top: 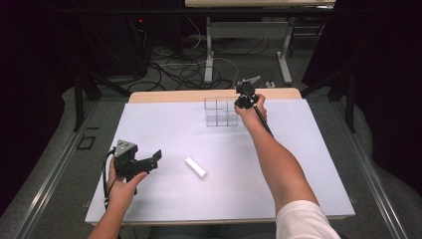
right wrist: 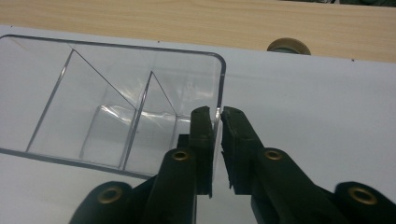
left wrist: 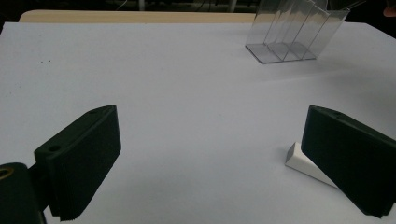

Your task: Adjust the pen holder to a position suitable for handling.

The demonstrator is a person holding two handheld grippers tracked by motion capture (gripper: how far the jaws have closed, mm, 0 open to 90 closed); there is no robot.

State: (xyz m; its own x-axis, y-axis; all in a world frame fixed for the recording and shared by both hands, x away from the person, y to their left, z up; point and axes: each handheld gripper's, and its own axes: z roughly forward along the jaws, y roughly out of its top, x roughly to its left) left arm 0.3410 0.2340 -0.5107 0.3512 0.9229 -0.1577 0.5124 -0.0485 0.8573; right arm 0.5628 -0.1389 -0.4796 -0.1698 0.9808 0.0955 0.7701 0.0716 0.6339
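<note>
So the right gripper (right wrist: 217, 116) has its two black jaws pinched on the side wall of a clear plastic organizer (right wrist: 107, 93), one jaw inside the box and the other outside, with the thin wall sandwiched between the pads. The grip sits on the wall near a rounded corner. Inside the organizer you can see see-through dividers splitting it into compartments (hard to count them exactly, the plastic throws a lot of glare). The box sits on a white sheet (right wrist: 317, 107), and past that runs a strip of light wooden tabletop (right wrist: 187, 21). There's a small round tan thing (right wrist: 288, 45) at the sheet's far edge; I can't tell what it is.
</note>
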